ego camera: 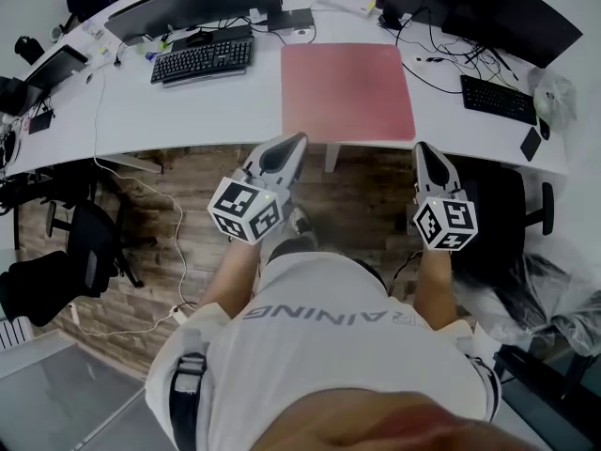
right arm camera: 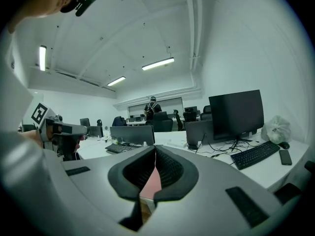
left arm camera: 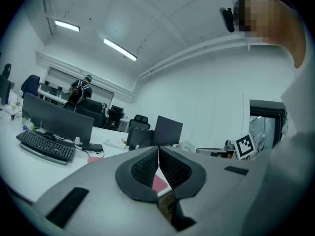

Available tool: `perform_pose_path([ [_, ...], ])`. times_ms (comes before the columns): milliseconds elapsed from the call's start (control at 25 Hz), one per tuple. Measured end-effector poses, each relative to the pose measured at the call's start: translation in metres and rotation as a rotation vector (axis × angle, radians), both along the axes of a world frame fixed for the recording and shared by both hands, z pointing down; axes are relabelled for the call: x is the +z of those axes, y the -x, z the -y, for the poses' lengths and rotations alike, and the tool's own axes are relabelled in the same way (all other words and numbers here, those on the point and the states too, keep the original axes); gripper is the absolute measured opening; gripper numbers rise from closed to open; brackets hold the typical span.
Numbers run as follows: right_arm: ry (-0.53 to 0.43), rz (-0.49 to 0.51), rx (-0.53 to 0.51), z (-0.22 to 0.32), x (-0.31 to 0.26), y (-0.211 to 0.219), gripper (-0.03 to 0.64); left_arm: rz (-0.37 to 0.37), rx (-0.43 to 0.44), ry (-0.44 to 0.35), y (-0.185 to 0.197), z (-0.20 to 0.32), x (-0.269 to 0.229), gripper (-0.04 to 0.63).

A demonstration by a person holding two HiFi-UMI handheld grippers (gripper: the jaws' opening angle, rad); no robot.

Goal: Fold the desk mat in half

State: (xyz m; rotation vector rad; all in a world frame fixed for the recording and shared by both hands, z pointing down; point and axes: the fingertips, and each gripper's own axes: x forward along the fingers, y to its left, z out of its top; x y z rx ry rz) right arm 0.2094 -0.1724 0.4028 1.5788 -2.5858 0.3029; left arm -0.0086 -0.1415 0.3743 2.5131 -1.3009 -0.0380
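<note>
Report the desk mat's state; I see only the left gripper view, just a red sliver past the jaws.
Observer: The desk mat lies flat and unfolded on the white desk.
Operator: Give the right gripper.
Observer: The right gripper has its jaws shut on nothing, by the desk mat's near right corner.
Operator: Place the left one.
Observer: The left gripper hangs by the desk mat's near left corner, not touching it.
</note>
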Motion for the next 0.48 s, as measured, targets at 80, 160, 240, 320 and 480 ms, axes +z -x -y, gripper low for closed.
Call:
perform_pose_path([
  [80, 0.007, -0.019, -0.027, 0.020, 0.000, 0.019, 0.025, -0.010, -0.025, 0.004, 0.019, 0.019, 0.001, 0.032],
  [160, 0.018, -0.036, -0.062, 0.040, 0.002, 0.039, 0.025, -0.022, -0.054, 0.006, 0.038, 0.036, 0.002, 0.032],
  [240, 0.032, -0.053, -0.093, 0.058, 0.006, 0.060, 0.025, -0.033, -0.083, 0.015, 0.058, 0.049, 0.006, 0.032],
  [320, 0.047, -0.068, -0.123, 0.074, 0.010, 0.081, 0.025, -0.045, -0.115, 0.036, 0.079, 0.061, 0.015, 0.032],
  [480, 0.051, -0.101, -0.185, 0.103, 0.016, 0.123, 0.025, -0.061, -0.169, 0.062, 0.117, 0.081, 0.029, 0.032],
])
